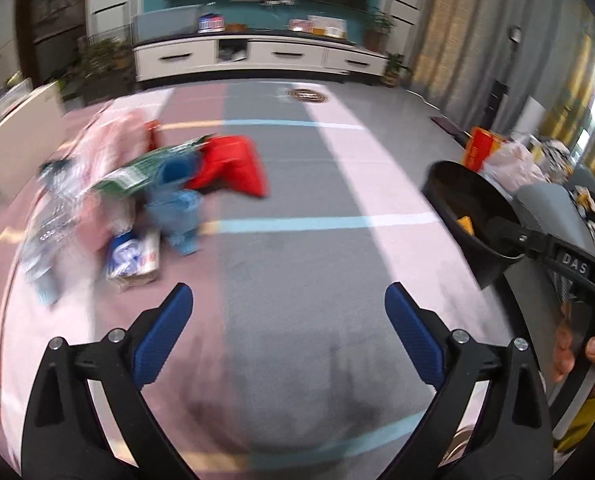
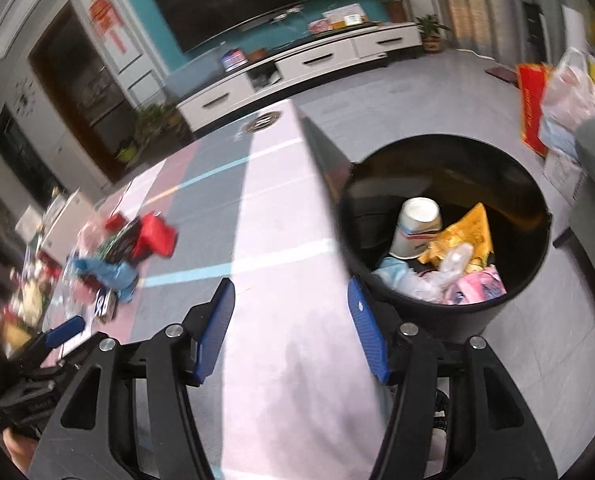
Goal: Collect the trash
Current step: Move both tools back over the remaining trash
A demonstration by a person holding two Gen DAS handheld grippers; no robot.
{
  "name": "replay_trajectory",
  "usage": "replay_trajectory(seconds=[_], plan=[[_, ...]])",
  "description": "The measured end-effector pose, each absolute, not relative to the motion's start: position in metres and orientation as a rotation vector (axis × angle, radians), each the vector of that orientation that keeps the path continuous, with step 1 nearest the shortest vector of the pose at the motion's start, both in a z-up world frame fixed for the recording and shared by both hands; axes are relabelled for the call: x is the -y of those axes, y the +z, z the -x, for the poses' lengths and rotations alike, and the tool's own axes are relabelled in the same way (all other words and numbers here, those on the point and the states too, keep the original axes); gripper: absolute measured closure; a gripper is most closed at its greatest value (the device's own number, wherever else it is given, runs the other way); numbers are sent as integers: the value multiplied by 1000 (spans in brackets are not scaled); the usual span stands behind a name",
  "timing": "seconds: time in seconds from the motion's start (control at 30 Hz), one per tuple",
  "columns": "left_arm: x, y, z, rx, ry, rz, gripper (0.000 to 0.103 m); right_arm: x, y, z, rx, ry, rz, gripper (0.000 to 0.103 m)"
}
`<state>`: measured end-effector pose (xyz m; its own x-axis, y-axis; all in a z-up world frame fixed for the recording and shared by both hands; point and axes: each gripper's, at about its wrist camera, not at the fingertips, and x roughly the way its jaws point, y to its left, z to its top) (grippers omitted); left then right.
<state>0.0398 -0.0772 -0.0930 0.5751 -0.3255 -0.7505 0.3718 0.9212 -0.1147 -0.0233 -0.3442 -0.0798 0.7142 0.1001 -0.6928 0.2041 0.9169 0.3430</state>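
Blue pads tip our left gripper [image 1: 289, 308], whose jaws stand wide apart with nothing between them, above the striped mat [image 1: 281, 208]. Ahead and to the left on the mat lies the trash pile [image 1: 145, 192], blurred: a red bag [image 1: 233, 168], something green [image 1: 137, 172], a blue wrapper [image 1: 173, 204], a blue-and-white pack [image 1: 133, 256] and clear plastic. To the right in this view we see the black bin [image 1: 473, 220], with the right gripper's arm across its near rim and a hand [image 1: 589, 356] gripping the handle below. A white cabinet [image 1: 257, 54] stands against the far wall.

From the right wrist, our right gripper [image 2: 291, 320] is also spread open and holds nothing. The bin [image 2: 445, 232] sits just ahead and right of it, at the mat's edge [image 2: 325, 184], its near wall close to the right finger. Inside lie a white cup [image 2: 417, 228] tipped over, a yellow wrapper [image 2: 465, 236], clear plastic and a pink pack [image 2: 481, 286]. The pile [image 2: 117, 256] shows far left on the mat, well apart from the bin. The left gripper [image 2: 63, 332] appears at the lower left edge.
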Motion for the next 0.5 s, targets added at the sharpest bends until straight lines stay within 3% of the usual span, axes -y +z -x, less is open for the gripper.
replay_trajectory(seconds=[0.3,0.5], plan=[[-45,-91,-46,-865,-96,84,5,285,-78,10,-839,52,-279,45],[-84,-103,-49,-884,-25,150,5,234,-84,-8,-876,155,-183,45]])
